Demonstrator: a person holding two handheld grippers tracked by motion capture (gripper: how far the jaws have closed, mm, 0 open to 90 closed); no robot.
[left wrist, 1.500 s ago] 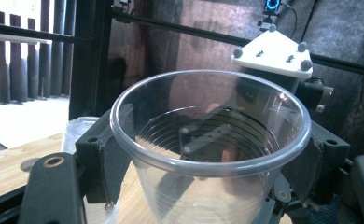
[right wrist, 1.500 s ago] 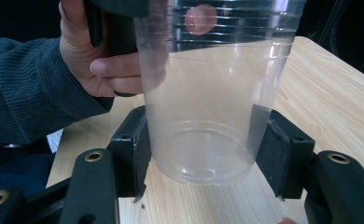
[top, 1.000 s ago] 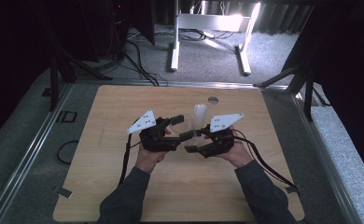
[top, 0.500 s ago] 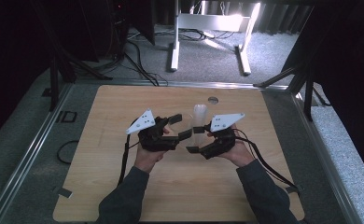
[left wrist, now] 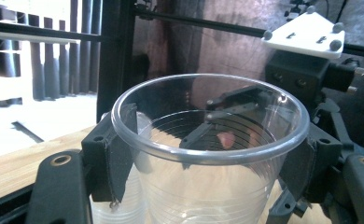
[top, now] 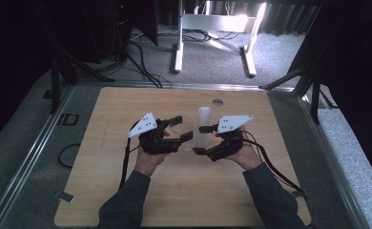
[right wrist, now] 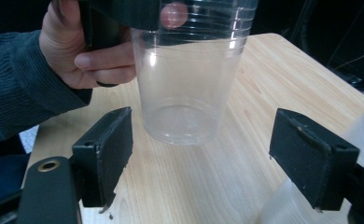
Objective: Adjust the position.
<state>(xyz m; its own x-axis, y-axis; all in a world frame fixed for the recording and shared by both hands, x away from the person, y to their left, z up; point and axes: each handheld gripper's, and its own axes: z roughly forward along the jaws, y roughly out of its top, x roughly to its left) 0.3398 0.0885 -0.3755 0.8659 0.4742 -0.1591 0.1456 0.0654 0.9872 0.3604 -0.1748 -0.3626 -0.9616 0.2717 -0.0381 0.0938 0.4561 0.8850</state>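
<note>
My left claw (left wrist: 208, 154) holds the clear cup (left wrist: 210, 140) upright by its rim, above the middle of the tabletop (top: 127, 200), and my right claw (right wrist: 217, 163), just opened wide and empty, stands closely beside the cup stack (top: 204, 124).

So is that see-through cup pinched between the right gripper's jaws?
No: in the right gripper view its black jaws stand wide apart and bare, and the clear cup hangs beyond them, held by the left gripper.

Two tools (top: 188, 130) (top: 199, 140), two cups (left wrist: 208, 154) (top: 204, 125)
</note>
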